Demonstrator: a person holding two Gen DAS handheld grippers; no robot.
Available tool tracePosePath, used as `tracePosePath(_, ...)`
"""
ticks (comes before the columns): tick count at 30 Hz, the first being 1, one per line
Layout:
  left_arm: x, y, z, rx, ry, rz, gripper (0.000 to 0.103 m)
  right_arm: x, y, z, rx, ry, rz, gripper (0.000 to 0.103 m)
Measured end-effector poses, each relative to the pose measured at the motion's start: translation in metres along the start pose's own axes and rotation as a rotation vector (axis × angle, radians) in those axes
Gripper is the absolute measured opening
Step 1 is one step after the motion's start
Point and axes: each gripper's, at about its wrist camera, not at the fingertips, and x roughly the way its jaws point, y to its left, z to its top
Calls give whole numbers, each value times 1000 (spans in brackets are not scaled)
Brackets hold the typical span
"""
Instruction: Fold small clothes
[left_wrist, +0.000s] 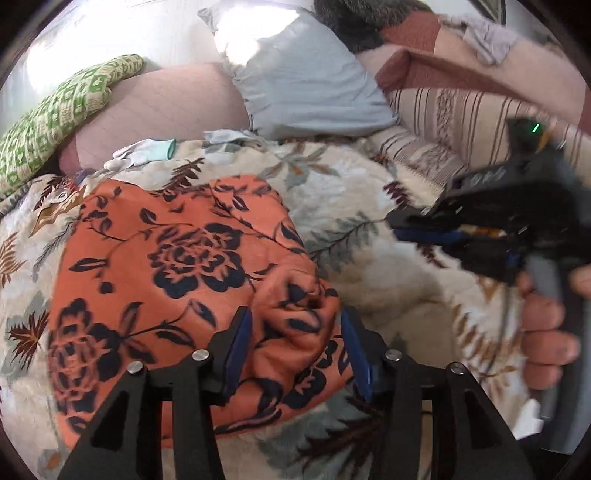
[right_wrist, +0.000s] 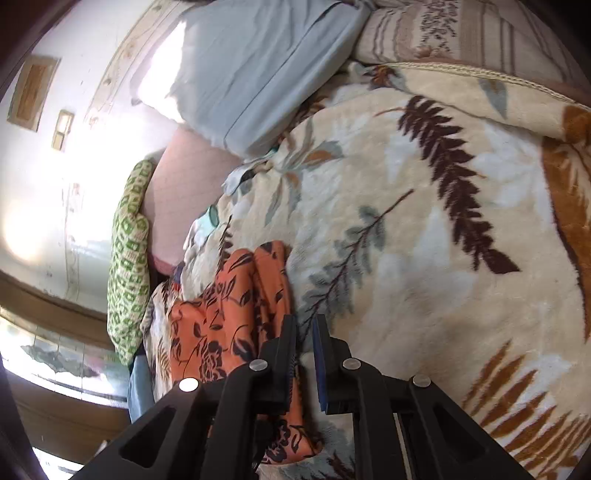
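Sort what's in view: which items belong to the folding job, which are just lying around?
In the job:
- orange cloth with dark floral print, bunched between the left gripper pads
- right gripper, nearly shut, nothing between its pads
- cream leaf-print fleece blanket, the work surface

Lying about:
- pale grey-blue pillow
- green-and-white patterned cushion
- white glove with mint cuff
- striped beige bedding

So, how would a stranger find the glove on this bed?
Start at the pale blue pillow at the bed's far end. Just left of its lower corner, on the cream leaf-patterned blanket, lies a small white fabric glove. Its mint-green cuff sets it apart.
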Motion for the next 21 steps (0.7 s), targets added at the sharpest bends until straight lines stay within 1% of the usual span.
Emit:
tracePosePath(1, -11, 5, 0, -7, -14, -4, 59, 0, 3, -2, -13, 4, 3, 12)
tracePosePath(2, -24, 12, 1, -13, -35, -11, 62, 0, 9, -3, -31, 5, 8, 12)
tracePosePath(3, -39, 22, 1, -19, -66, -14, 62, 0, 16, -4, -54, 4, 14, 12)
tracePosePath(4, -49, 30, 0, -20, -88, 1, 62, 0, 25, -7, -84, 2, 18, 12)
tracePosePath(5, -59, 42, 0, -21, -104, 34, 62, 0, 33, -9, -112, 2, 24, 12)
tracePosePath(7, -68, 67, 1, -22, -121, 139, 63, 2, 50, -18, -172, 21, 55, 12)
tracePosePath(8, -67, 80, 1, -29, -117, 194, 64, 5, 59, -23, -203, 38, 75, 12)
tracePosePath(9, -64, 94, 1, -47, -96, 250, 64, 10, 70, -30, -241, 56, 88, 12)
tracePosePath(10, -60, 109, -1, -77, -75, 288, 64, 16, 81, -37, -283, 72, 91, 12)
tracePosePath(12, -54, 130, -5, -129, -72, 311, 64, 28, 102, -52, -370, 96, 89, 12)
tracePosePath(14, -44, 140, -14, -137, -42, 319, 64, 39, 116, -67, -428, 122, 96, 12)
tracePosePath(15, -37, 139, -18, -115, -19, 326, 64, 46, 122, -74, -463, 142, 80, 12)
tracePosePath(16, -32, 136, -23, -86, -9, 344, 64, 52, 123, -81, -493, 158, 39, 12)
tracePosePath(17, -28, 134, -25, -68, -5, 356, 64, 61, 121, -87, -517, 180, -35, 12)
tracePosePath(18, -28, 135, -27, -69, 0, 341, 64, 69, 115, -91, -530, 205, -122, 11)
tracePosePath(19, -28, 137, -28, -83, 9, 307, 64, 76, 106, -95, -542, 225, -207, 9)
tracePosePath(20, -28, 138, -28, -92, 19, 294, 64, 80, 97, -97, -549, 240, -249, 9)
tracePosePath(21, -29, 137, -26, -88, 20, 294, 64, 78, 90, -97, -538, 243, -236, 9)
